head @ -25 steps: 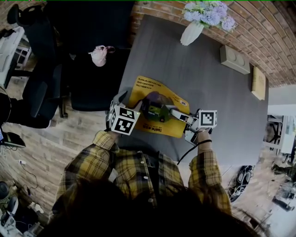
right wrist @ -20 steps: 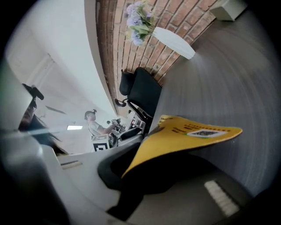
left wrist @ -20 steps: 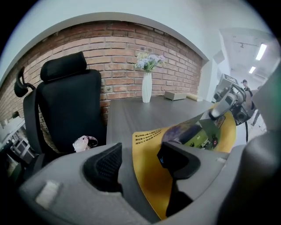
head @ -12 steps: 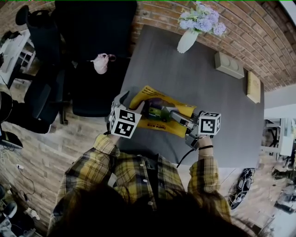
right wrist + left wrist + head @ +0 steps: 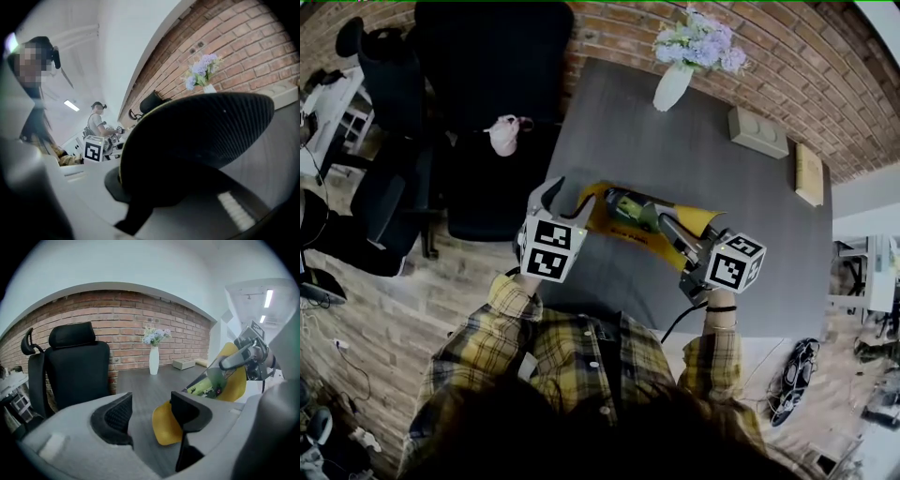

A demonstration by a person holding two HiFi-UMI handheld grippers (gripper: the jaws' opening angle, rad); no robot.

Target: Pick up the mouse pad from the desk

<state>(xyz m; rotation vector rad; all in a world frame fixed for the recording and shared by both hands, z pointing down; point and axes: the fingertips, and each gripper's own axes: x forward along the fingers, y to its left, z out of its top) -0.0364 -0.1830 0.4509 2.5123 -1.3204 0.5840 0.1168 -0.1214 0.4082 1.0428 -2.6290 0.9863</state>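
As I check the head view, the yellow mouse pad (image 5: 623,220) sits at centre frame, bowed and raised over the grey desk (image 5: 703,159). The right gripper (image 5: 661,223) comes in from the lower right and is clenched on the pad's right end. The left gripper (image 5: 565,199) hangs at the pad's left corner, claw released. Up top, a white vase (image 5: 671,87) of flowers (image 5: 694,47) stands at the desk's far edge, and a black office chair (image 5: 487,56) fills the upper left. Over to the left gripper view: the jaws stand apart, though they have just been closing a little. One yellow corner of the mouse pad (image 5: 164,425) shows in the gap just beside the right-hand jaw, and no pad presses on it. The rest of the pad climbs toward the right edge of the frame, where the right gripper (image 5: 234,359) pinches it; the vase (image 5: 153,361) stands against the brick wall (image 5: 117,319) behind. Now the right gripper view: the mouse pad's dark ribbed underside (image 5: 197,136) fills the middle of the frame with a thin yellow rim, and the claw is clamped on it.
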